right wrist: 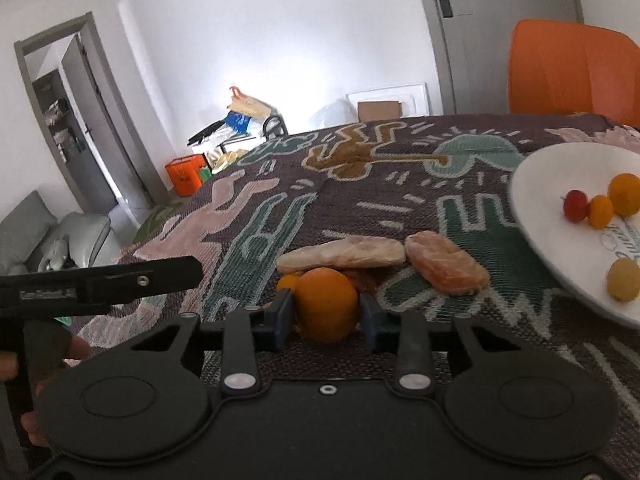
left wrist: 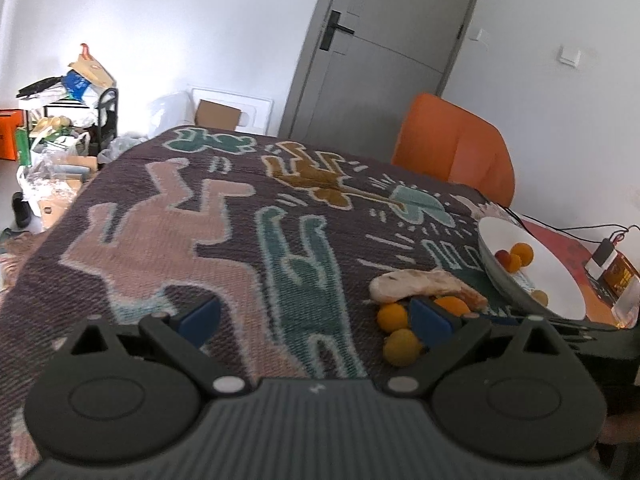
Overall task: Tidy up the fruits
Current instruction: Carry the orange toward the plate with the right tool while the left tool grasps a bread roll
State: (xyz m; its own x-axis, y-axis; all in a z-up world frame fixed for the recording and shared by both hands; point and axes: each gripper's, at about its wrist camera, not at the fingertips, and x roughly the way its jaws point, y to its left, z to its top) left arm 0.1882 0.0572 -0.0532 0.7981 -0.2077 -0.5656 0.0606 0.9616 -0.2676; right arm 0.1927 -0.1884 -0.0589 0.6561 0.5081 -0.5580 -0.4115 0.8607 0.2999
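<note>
My right gripper (right wrist: 326, 314) is shut on an orange fruit (right wrist: 326, 304), held just above the patterned tablecloth. Another small orange fruit (right wrist: 287, 282) and a reddish one (right wrist: 362, 280) lie behind it. A white bowl (right wrist: 536, 184) at the right holds a red fruit (right wrist: 575, 205), two orange fruits (right wrist: 600, 211) and a yellow one (right wrist: 622, 285). My left gripper (left wrist: 316, 320) is open and empty over the cloth; yellow-orange fruits (left wrist: 394, 317) lie by its right finger (left wrist: 430, 322), with the bowl (left wrist: 560, 280) beyond.
Two pale stone-like slabs (right wrist: 348, 255) (right wrist: 446, 268) lie beside the fruits. An orange chair (right wrist: 572, 68) stands behind the table. A phone and cables (left wrist: 604, 256) lie at the far right. The left gripper's body (right wrist: 96, 280) shows at the left.
</note>
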